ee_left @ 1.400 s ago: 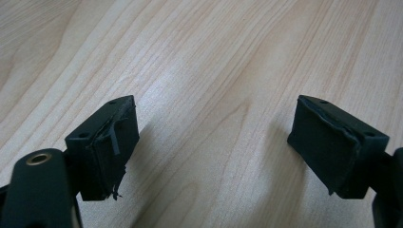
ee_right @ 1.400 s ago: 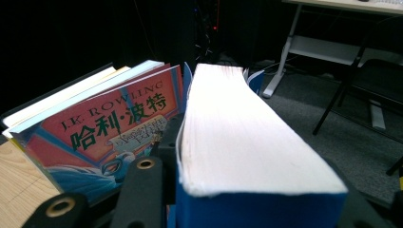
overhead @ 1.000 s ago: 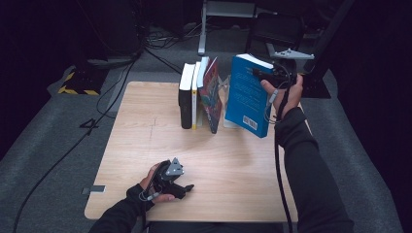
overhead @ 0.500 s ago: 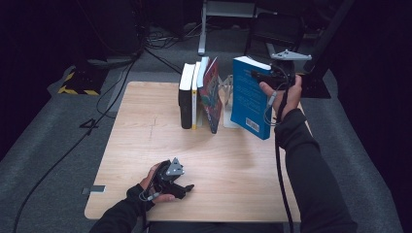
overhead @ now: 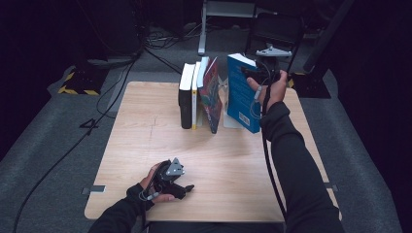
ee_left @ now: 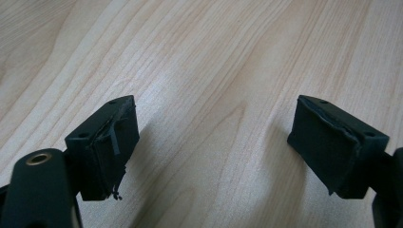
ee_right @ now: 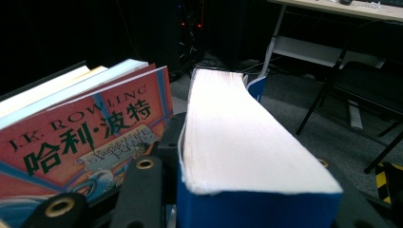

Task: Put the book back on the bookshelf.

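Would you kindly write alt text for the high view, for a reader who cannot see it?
The right tool grips a thick blue book upright at the far side of a wooden table, just right of a standing row of books, the nearest red-covered and leaning. The left tool rests open near the front edge.

1. A dim lab or recording studio: black surroundings, grey carpet (overhead: 58, 145).
2. Cables (overhead: 116, 82) trail across the floor beside hazard-striped tape (overhead: 77, 90).
3. A lone wooden desk (overhead: 145, 141); folding chair (overhead: 277, 29) behind.
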A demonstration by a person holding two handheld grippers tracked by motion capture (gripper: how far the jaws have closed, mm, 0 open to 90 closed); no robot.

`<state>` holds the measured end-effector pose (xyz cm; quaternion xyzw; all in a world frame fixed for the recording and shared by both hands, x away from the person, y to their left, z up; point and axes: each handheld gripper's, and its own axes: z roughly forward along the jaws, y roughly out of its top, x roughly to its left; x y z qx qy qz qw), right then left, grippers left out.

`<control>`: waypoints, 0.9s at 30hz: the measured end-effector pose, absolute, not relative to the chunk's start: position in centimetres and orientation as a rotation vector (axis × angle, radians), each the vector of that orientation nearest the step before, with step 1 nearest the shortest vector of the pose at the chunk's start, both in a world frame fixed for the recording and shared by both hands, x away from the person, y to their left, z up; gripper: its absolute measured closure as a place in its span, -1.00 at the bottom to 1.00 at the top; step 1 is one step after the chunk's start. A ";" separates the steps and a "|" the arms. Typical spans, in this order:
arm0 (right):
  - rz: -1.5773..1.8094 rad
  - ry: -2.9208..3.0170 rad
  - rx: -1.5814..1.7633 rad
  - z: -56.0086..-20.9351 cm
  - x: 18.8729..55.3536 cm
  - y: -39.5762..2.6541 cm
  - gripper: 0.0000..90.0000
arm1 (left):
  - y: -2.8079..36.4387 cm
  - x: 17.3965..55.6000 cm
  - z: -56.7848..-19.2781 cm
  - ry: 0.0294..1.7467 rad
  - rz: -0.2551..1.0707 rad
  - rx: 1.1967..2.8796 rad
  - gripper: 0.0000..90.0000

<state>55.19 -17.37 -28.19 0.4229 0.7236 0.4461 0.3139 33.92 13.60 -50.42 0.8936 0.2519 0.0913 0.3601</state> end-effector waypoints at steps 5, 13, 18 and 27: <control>1.192 1.911 1.130 -29.4 55.3 -17.5 0.33 | 13.6 33.9 -50.4 0.646 0.235 2.306 -0.63; 1.233 1.911 1.102 -30.5 54.1 -18.3 0.32 | 13.5 33.9 -50.4 0.646 0.232 2.302 -0.63; 1.255 1.918 1.094 -31.2 52.7 -19.1 0.31 | 13.5 33.9 -50.4 0.647 0.233 2.302 -0.63; 1.346 1.900 1.121 -32.7 50.4 -21.3 0.29 | 13.5 34.0 -50.4 0.646 0.232 2.301 -0.63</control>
